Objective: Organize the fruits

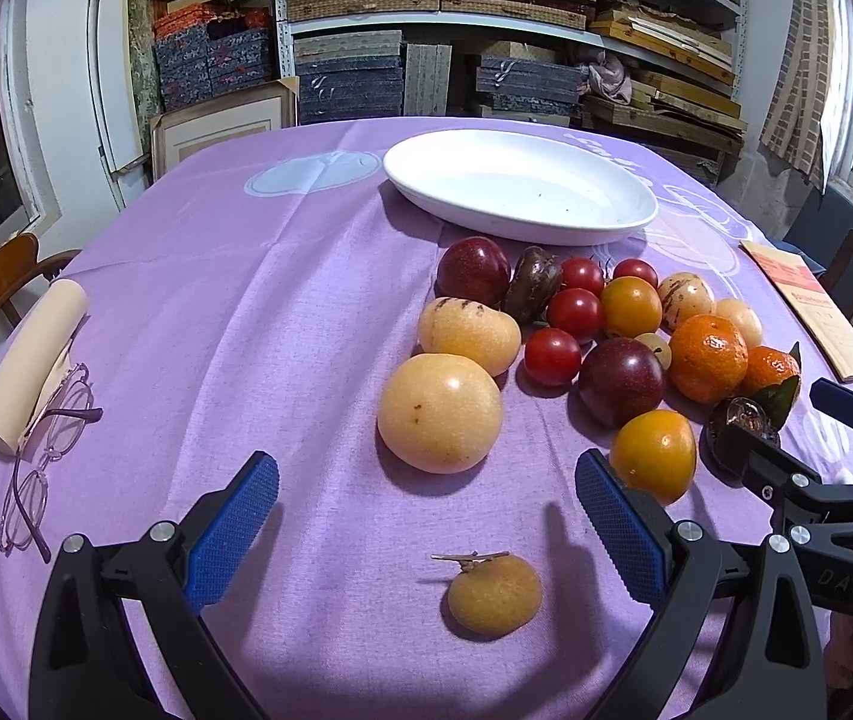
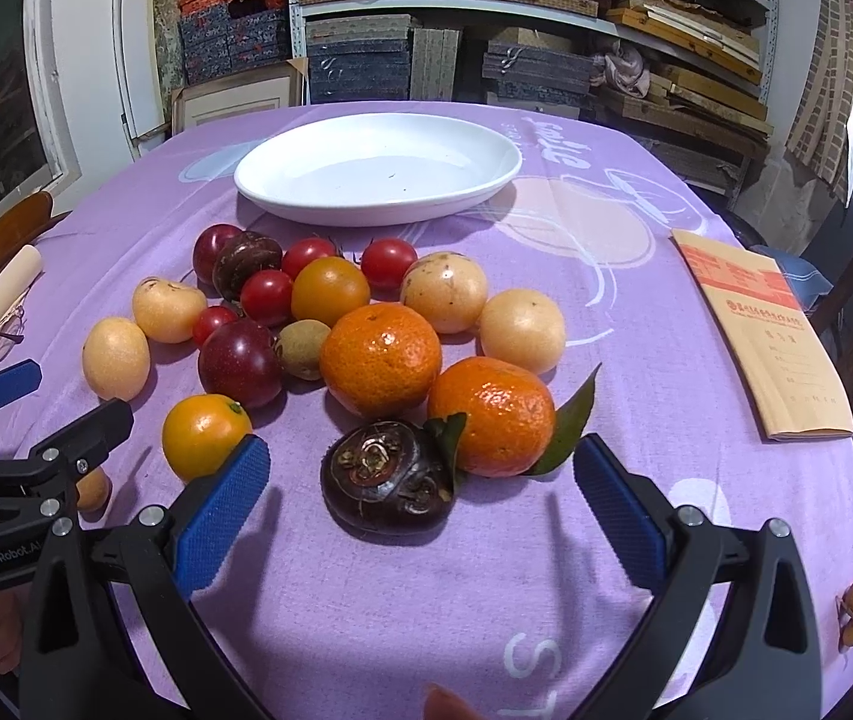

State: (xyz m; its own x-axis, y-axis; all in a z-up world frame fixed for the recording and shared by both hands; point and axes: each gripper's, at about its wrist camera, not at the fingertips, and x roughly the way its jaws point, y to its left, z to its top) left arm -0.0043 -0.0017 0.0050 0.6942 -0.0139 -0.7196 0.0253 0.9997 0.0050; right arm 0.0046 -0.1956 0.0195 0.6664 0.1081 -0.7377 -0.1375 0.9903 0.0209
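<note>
The fruit sits in a loose heap on the purple-clothed bench (image 1: 246, 312), just this side of the white oval plate (image 2: 282, 192), which holds nothing but a few specks. In the heap: two bright tangerines (image 2: 381, 357), the nearer one with a green leaf, four glossy red cherry tomatoes (image 1: 552, 356), round orange tomatoes, two dark maroon plums (image 1: 621, 381), and several pale yellow fruits with brown flecks, the biggest (image 1: 439, 413) at the near left edge. The left gripper (image 1: 426, 531) is spread wide and holds nothing, and a small tan fruit with a dry stem (image 1: 495, 594) lies on the cloth between its blue pads. The right gripper (image 2: 420, 513) is just as wide and bare, with a dark, wrinkled purple fruit (image 2: 387, 477) sitting between its fingertips, touching neither. Off to the left lie glasses (image 1: 36, 462); on the right, a tan booklet (image 2: 768, 348).
</note>
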